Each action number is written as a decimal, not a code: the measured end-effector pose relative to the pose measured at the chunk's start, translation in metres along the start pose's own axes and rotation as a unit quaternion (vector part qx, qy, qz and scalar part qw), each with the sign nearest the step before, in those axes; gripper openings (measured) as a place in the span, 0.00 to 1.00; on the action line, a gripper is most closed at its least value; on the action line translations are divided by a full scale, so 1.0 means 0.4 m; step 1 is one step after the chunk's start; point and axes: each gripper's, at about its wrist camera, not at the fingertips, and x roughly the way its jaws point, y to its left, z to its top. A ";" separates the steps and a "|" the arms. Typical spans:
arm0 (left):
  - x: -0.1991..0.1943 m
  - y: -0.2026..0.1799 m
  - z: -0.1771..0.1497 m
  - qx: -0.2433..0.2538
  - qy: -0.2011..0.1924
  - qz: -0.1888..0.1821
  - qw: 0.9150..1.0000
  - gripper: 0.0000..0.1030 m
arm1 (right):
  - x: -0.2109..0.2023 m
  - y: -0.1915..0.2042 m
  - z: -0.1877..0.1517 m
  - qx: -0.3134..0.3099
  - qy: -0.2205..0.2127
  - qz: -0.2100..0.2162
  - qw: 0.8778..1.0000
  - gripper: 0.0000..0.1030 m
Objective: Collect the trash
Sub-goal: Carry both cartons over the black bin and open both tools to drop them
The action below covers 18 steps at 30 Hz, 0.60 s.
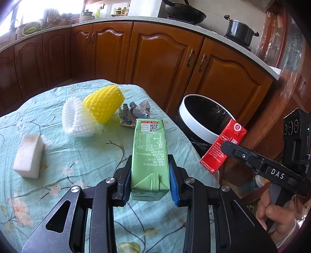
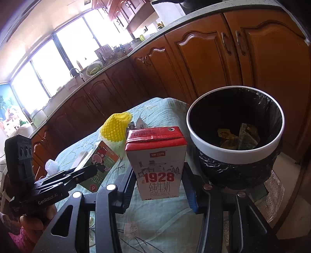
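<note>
My left gripper (image 1: 149, 177) is shut on a green drink carton (image 1: 149, 153) and holds it above the floral tablecloth (image 1: 77, 155). My right gripper (image 2: 159, 184) is shut on a red and white milk carton (image 2: 157, 163), held just left of the white-rimmed trash bin (image 2: 235, 155). The bin has a black liner and some wrappers (image 2: 239, 136) at the bottom. In the left wrist view the red carton (image 1: 223, 146) sits in the right gripper's fingers (image 1: 231, 148) next to the bin (image 1: 198, 124). The green carton also shows in the right wrist view (image 2: 99, 165).
On the table lie a yellow foam fruit net (image 1: 104, 104), a white foam net (image 1: 77, 118), crumpled foil wrappers (image 1: 134, 112) and a white sponge block (image 1: 29, 155). Wooden cabinets (image 1: 159, 58) stand behind. A pot (image 1: 240, 32) and a wok (image 1: 184, 11) sit on the counter.
</note>
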 end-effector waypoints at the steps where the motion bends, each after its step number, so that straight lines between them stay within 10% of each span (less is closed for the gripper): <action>1: 0.005 -0.008 0.004 0.003 0.001 -0.002 1.000 0.29 | -0.006 -0.009 0.003 0.002 -0.004 -0.002 1.000 0.45; 18: 0.084 -0.157 0.093 0.050 0.006 -0.039 0.998 0.29 | -0.077 -0.151 0.073 0.031 -0.045 -0.034 0.998 0.45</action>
